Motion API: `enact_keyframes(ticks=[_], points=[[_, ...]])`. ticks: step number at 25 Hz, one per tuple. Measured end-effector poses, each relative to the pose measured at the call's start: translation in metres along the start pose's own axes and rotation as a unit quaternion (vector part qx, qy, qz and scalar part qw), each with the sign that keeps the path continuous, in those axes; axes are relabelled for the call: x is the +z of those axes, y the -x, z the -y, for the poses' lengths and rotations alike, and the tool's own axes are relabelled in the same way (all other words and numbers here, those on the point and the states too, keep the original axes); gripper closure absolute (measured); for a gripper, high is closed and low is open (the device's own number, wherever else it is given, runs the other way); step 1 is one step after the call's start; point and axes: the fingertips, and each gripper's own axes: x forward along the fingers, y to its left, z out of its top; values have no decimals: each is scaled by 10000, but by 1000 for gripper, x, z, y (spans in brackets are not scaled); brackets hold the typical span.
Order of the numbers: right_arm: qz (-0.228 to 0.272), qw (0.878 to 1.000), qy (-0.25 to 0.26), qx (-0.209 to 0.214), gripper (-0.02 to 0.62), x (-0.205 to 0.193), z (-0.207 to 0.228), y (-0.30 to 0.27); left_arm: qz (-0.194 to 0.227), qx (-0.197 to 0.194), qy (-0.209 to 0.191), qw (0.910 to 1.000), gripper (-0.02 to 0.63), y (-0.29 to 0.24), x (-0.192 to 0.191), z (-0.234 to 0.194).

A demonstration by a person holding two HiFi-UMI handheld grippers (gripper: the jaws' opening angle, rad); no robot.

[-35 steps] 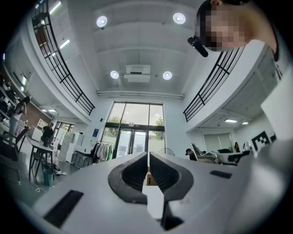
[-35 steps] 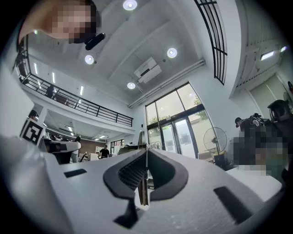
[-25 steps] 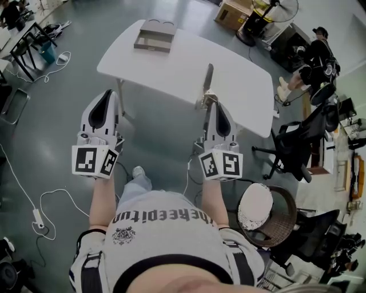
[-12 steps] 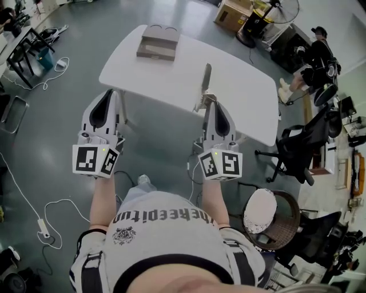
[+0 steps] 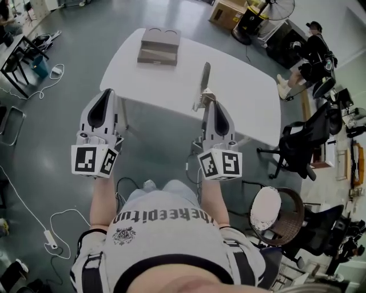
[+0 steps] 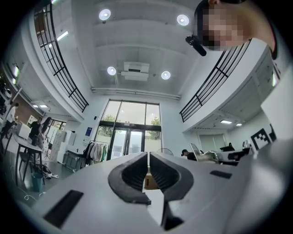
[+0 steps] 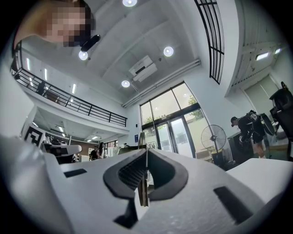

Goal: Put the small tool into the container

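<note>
- The right gripper (image 5: 209,103) is clamped on the tool (image 5: 204,77). In the right gripper view the jaws of the right gripper (image 7: 146,157) are pressed together on the tool (image 7: 143,194), a thin flat metal strip standing edge-on between the pads.
- In the head view the tool sticks out past the right jaw tips. It shows against the table (image 5: 243,86), crossing the near edge of the tabletop about midway along it.
- The left gripper (image 5: 107,93) holds nothing. In the left gripper view the jaws of the left gripper (image 6: 149,157) stand all but together, with only a narrow slit between the pads.
- In the head view the left gripper shows just off the near edge of the tabletop, toward the near left corner.
- The container (image 5: 158,46), a low brown box, sits at the far left corner of the tabletop, well apart from both grippers and the tool.
- Both grippers are held out in front of the person, side by side and apart, with their marker cubes toward the body.
- Beyond the far right corner of the table stand a fan (image 5: 269,8) and a cardboard box (image 5: 225,11).
- A person sits off the right edge of the table, near a dark chair (image 5: 297,146).
- A wicker bin (image 5: 274,214) stands on the floor at the person's right.
</note>
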Motion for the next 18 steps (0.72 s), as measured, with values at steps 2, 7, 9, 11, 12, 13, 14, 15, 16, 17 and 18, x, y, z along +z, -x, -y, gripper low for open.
enact_keyframes(ticks=[2, 7, 9, 11, 12, 13, 14, 15, 16, 17, 18], points=[[-27, 10000, 8, -21, 588, -3, 0, -3, -19, -17, 30, 10000, 592, -3, -4, -3], [-103, 9999, 60, -43, 588, -8, 1, -9, -33, -1, 153, 9999, 592, -9, -14, -9], [-146, 9999, 40, -30, 588, -15, 2, -23, -43, 45, 206, 9998, 592, -17, -19, -19], [-164, 9999, 10, -16, 588, -21, 3, -39, -41, 101, 240, 9997, 592, -28, -23, -31], [-167, 9999, 7, -2, 588, -22, 4, -47, -30, 131, 251, 9996, 592, -33, -25, -36], [-164, 9999, 6, 21, 588, -24, 6, -56, -16, 164, 254, 9995, 592, -39, -27, -40], [-155, 9999, 2, 50, 588, -25, 8, -64, -3, 199, 246, 9995, 592, -45, -28, -44], [-142, 9999, -3, 83, 588, -26, 11, -73, 13, 232, 229, 9995, 592, -52, -29, -46], [-126, 9999, -9, 115, 588, -26, 15, -81, 32, 261, 205, 9994, 592, -58, -30, -48], [-107, 9998, -15, 146, 588, -26, 18, -90, 54, 287, 180, 9994, 592, -65, -30, -50], [-86, 9998, -24, 178, 588, -26, 21, -100, 77, 318, 160, 9993, 592, -73, -30, -53]])
